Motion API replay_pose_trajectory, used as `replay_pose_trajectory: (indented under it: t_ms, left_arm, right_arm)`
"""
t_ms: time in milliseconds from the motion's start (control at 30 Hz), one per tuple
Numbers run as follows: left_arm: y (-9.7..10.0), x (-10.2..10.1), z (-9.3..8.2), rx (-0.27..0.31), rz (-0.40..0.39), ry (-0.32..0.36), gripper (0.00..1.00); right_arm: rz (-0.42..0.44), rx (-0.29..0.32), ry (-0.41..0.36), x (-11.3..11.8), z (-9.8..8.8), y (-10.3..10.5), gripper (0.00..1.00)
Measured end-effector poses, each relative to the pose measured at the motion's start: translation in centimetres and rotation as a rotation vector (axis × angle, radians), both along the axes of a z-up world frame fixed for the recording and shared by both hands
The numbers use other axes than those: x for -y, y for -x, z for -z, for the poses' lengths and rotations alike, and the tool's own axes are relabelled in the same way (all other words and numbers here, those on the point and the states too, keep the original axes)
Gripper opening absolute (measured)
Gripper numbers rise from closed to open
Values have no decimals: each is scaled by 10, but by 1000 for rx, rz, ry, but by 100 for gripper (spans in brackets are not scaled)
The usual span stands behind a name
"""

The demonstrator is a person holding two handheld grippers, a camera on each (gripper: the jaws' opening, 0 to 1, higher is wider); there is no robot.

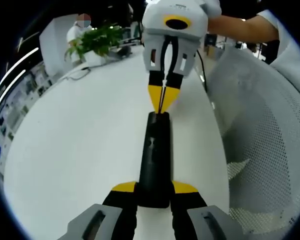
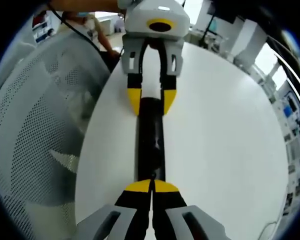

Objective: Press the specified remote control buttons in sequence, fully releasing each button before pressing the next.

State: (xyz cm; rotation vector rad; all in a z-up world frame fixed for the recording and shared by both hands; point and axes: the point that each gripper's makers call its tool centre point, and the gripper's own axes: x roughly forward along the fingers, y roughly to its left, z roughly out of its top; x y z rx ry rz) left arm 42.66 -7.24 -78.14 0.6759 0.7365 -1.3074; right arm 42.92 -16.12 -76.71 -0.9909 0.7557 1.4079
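A long black remote (image 1: 155, 155) lies on the white table (image 1: 80, 140), pointing away from me in the left gripper view. My left gripper (image 1: 155, 189) is shut on its near end, one yellow tip on each side. From the far side comes my right gripper (image 1: 161, 102), its yellow tips shut together and resting on the remote's far end. In the right gripper view the remote (image 2: 150, 145) runs up from my shut right gripper (image 2: 151, 186) to the left gripper (image 2: 151, 102), which clasps the other end. The buttons are too dark to make out.
A white mesh chair (image 1: 260, 140) stands along the table's edge, also seen as the mesh chair (image 2: 35, 125). A potted plant (image 1: 97, 40) and a cable (image 1: 80, 75) lie at the table's far end. A person's arm (image 1: 240, 27) reaches in behind the right gripper.
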Motion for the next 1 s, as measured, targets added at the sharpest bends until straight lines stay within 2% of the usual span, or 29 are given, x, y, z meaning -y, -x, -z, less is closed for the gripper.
replay_pose_trajectory:
  t_ms: [67, 333, 1000]
  left_arm:
    - [0, 0, 0, 3, 1, -4, 24]
    - [0, -1, 0, 12, -2, -18, 24]
    - [0, -2, -1, 3, -10, -14, 24]
  right_arm:
    - [-1, 3, -6, -2, -6, 1, 0]
    - [-21, 23, 26, 1, -12, 0, 0]
    - [-54, 27, 56, -5, -5, -1, 0]
